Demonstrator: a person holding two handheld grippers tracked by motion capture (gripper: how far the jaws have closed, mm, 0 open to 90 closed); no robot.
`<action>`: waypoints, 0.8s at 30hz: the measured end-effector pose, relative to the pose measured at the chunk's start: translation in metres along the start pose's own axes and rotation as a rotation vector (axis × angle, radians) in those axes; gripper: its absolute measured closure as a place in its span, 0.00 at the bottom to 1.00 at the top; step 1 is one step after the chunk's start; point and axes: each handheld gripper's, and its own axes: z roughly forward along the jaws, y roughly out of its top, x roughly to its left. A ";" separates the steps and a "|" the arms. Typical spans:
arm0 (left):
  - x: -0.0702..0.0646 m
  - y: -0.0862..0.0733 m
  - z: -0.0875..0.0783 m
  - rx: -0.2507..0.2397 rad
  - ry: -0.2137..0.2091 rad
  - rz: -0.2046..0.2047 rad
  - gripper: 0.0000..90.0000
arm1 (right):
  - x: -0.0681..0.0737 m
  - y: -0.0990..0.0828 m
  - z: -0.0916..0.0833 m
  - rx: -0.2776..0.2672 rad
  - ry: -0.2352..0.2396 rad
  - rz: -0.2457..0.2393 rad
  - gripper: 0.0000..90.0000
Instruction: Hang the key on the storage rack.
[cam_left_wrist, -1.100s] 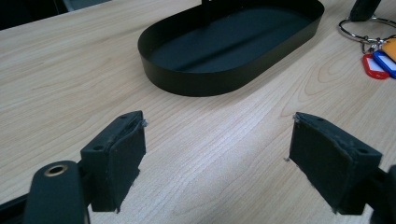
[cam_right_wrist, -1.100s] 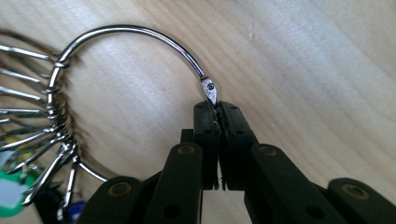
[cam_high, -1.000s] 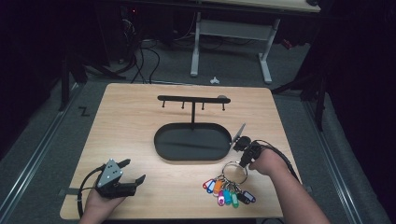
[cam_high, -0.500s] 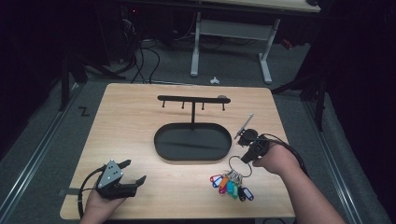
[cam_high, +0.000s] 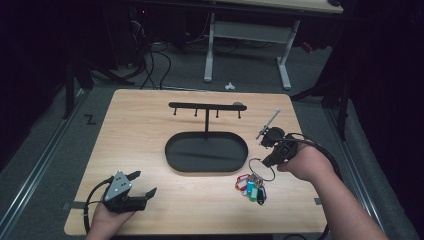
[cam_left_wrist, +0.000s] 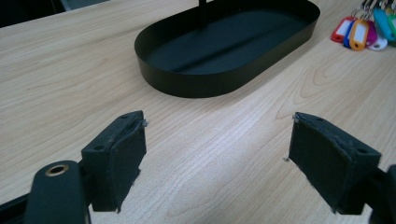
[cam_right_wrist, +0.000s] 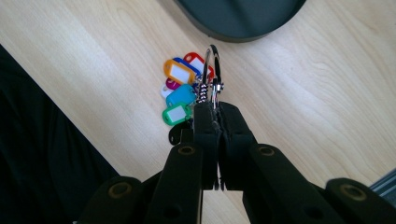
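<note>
Right jaws: we see them pressed together on the big metal ring (cam_right_wrist: 213, 70) of the key bunch, at the ring's near edge.
Right gripper (cam_high: 272, 159): we see it just beside the black oval tray's (cam_high: 206, 170) right end, held in the person's right hand (cam_high: 306, 164), its cable looping round the wrist.
Key bunch: from the ring the coloured key tags (cam_right_wrist: 180, 81) hang in a cluster, orange, blue, red, teal and green among them; in the high view the tags (cam_high: 251, 185) lie near the tray's right front corner, towards the surface's front edge. Whether they touch the wood we cannot tell.
Left jaws: we see them wide apart with only bare wood between the pads.
Left gripper (cam_high: 141, 185): we see it well to the front left of the tray, pointing towards it, in the left hand (cam_high: 111, 215) low over the surface (cam_high: 145, 130).
Tray: its thin post carries a black hook bar (cam_high: 206, 106) above its rear edge.
</note>
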 end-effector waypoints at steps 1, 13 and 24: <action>0.000 0.000 0.000 0.001 -0.003 0.003 0.21 | 0.000 0.001 -0.003 -0.002 -0.002 0.005 0.97; 0.002 0.001 0.001 0.002 -0.002 -0.002 0.22 | 0.001 0.012 -0.034 -0.014 -0.018 0.003 0.97; 0.004 -0.001 0.000 0.005 0.002 -0.005 0.22 | -0.007 0.034 -0.045 -0.012 -0.049 0.000 0.97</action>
